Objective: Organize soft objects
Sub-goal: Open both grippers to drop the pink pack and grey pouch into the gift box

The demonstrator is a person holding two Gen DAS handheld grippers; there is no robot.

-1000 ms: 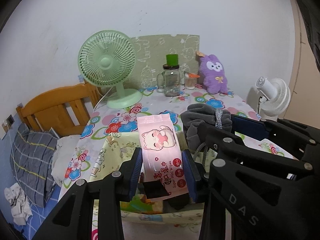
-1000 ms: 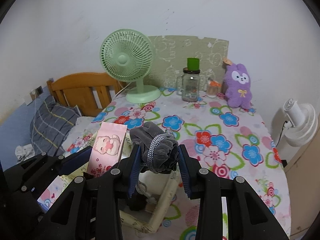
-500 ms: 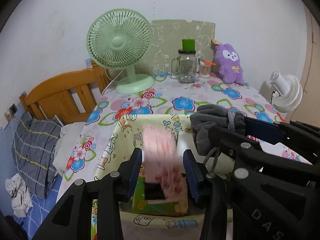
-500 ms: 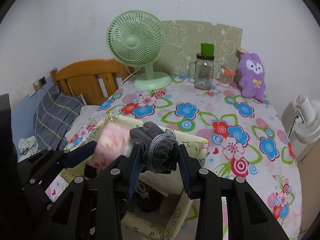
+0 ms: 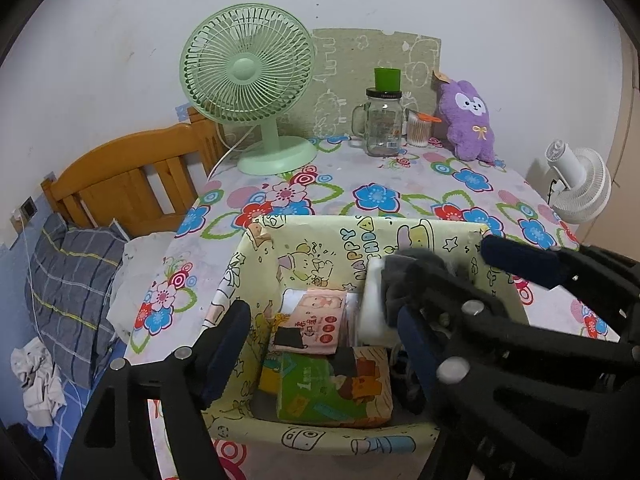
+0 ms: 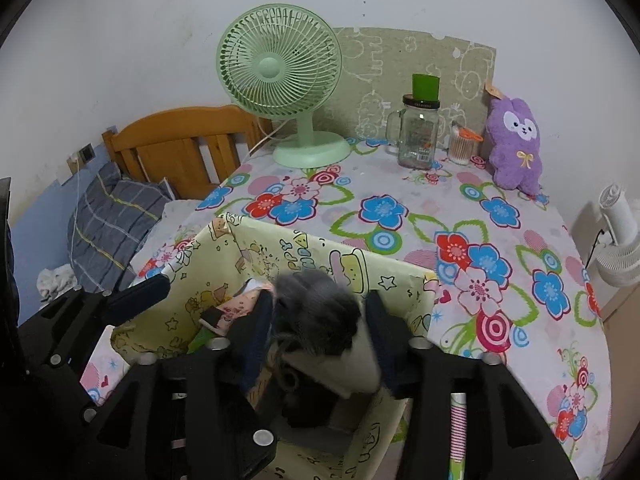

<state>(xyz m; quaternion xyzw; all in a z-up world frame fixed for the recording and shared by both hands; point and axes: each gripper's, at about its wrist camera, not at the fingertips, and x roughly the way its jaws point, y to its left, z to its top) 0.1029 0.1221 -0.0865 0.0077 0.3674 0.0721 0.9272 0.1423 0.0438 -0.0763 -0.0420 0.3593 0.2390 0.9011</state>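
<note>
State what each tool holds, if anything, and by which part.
The left tool holds nothing: the pink wipes pack lies in the box. Whether the right tool grips the grey knitted bundle cannot be told; it is blurred.

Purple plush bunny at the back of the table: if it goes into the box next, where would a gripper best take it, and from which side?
Probably across the body, below the face, coming in from the front. The purple plush bunny sits upright against the wall at the table's back right corner, with the cotton swab jar close on its left, so side and rear approaches look cramped.
</note>
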